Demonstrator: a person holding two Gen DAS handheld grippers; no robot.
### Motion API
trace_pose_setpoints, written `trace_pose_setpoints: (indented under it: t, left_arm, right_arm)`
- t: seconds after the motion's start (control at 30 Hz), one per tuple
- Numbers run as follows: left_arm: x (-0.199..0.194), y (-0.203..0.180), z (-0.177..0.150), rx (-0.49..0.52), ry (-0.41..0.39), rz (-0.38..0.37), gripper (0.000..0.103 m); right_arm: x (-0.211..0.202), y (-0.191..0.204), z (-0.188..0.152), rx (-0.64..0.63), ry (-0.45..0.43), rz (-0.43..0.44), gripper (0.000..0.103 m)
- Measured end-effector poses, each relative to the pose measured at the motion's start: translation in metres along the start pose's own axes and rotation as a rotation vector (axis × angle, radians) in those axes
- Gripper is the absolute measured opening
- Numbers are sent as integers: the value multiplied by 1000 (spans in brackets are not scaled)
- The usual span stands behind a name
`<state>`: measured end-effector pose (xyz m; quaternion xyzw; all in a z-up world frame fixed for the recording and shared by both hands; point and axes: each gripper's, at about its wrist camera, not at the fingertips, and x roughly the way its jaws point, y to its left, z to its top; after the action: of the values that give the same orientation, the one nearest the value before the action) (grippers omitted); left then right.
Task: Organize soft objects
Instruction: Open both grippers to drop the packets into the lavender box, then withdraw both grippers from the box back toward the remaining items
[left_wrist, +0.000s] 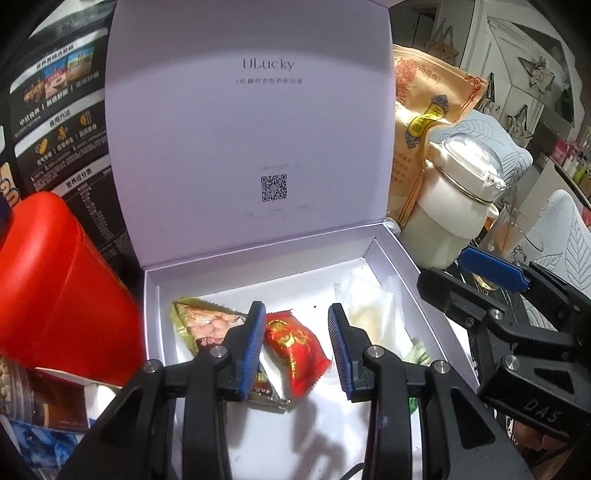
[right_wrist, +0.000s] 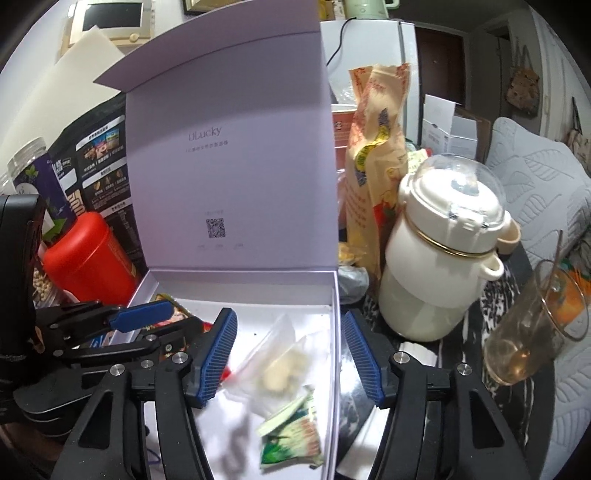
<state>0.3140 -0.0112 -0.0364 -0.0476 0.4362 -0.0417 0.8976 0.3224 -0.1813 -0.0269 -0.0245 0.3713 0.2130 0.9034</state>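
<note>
While the lid (left_wrist: 251, 129) stands propped upright at the back, the box (left_wrist: 258, 266) lies wide open to both hands, which seems to be why it sits squarely in the middle of the clutter as the place for gathering the soft snack packets. At the far left a red can (left_wrist: 62, 277) crowds the box's side, so any reach has to come from the front. Inside, a peanut packet (left_wrist: 207, 321) lies against the left wall, already put away. Just beside it, the left gripper (left_wrist: 296, 306) angles down into the box with its jaws drawn in about as tight as they go, and the red packet (left_wrist: 295, 347) fills the gap between the pads; I take it as pinched there, low over the box floor, though the far pad's contact is hard to see. Further right, the right gripper (right_wrist: 290, 313) hangs with its jaws apart and nothing pressed between them, straddling the right wall. Below it a clear bag (right_wrist: 284, 365) and a green packet (right_wrist: 291, 439) lie loose in the box's right half. Outside the wall stand a white jug (right_wrist: 439, 273) and a glass (right_wrist: 532, 332), hard things that look to be no part of the sorting.
</note>
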Motion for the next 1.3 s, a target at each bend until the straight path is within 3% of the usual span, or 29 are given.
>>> trace_pose_setpoints:
  t: [0.37,0.6,1.3]
  left_arm:
    - [-40,-9,-3,21,-62,8,34]
    - [-78,-9,-5,21,-117,-19,34]
    - [-192,-17,-37,41,-288,8,34]
  right_arm:
    - [-31,1,7,21,-31,-19,61]
    - [-67,16,14,3,-80,-26,61]
    - [-171,69,6,-43,-219,-23,61]
